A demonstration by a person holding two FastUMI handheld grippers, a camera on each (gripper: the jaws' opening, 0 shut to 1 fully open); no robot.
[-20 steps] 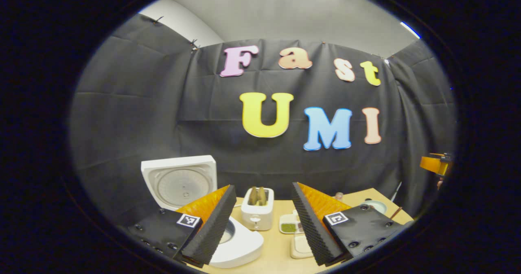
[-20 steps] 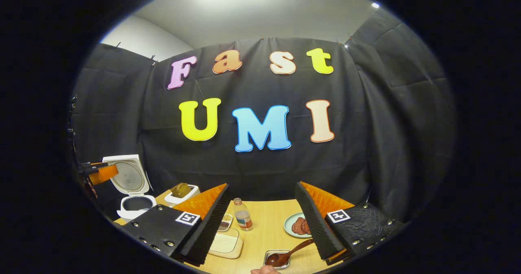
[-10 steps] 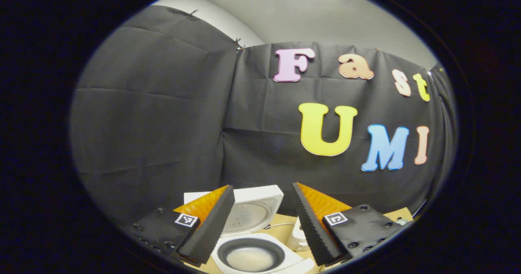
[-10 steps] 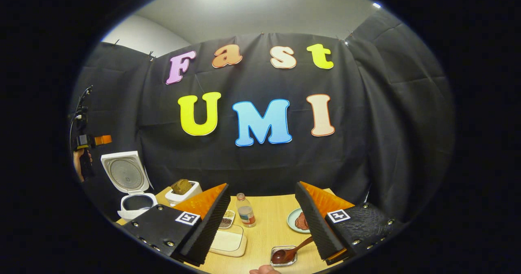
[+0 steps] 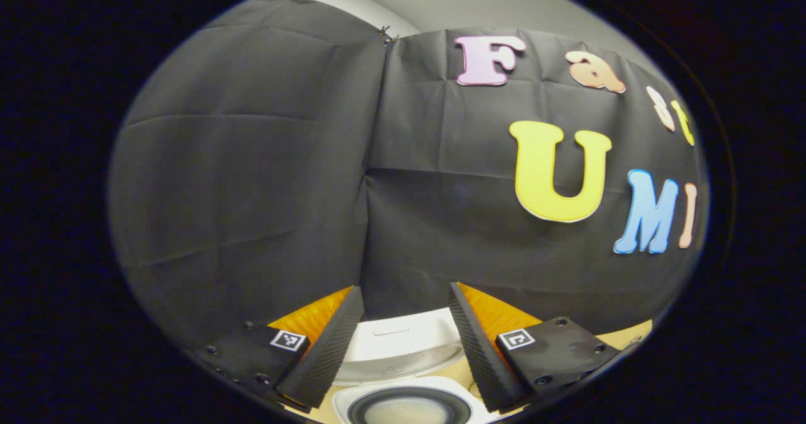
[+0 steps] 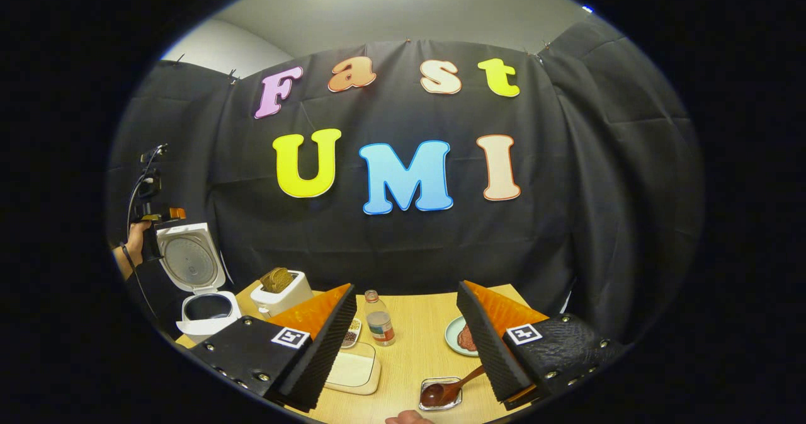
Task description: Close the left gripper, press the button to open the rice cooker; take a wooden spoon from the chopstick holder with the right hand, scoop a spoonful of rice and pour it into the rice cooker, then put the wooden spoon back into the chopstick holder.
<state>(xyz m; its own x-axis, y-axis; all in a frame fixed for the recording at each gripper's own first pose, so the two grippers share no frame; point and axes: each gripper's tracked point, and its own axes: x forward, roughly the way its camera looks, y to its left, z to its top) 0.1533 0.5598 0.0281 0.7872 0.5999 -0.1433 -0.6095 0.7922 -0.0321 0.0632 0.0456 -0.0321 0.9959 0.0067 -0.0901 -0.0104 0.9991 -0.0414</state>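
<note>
Rice cooker (image 5: pixel 403 373) sits low in the left gripper view with its lid (image 5: pixel 403 342) raised behind the round inner pot (image 5: pixel 409 408), which holds something pale. The left gripper (image 5: pixel 403 348) hangs above it, fingers spread apart with nothing between them, pointed at the black booth wall (image 5: pixel 252 178).

In the right gripper view the rice cooker (image 6: pixel 204 307) stands at the far left corner of the wooden table (image 6: pixel 415 348), lid (image 6: pixel 189 260) up. A hand (image 6: pixel 133 238) holds the left gripper (image 6: pixel 157 213) just above that lid. The right gripper (image 6: pixel 406 342) is wide open and empty. Below it a wooden spoon (image 6: pixel 450 389) lies with its bowl in a small clear dish (image 6: pixel 441 394). A toaster (image 6: pixel 280 292) with bread stands beside the cooker; a small bottle (image 6: pixel 380 326), a pale flat tray (image 6: pixel 352 370) and a plate (image 6: pixel 463 337) of brownish food lie between the fingers.
</note>
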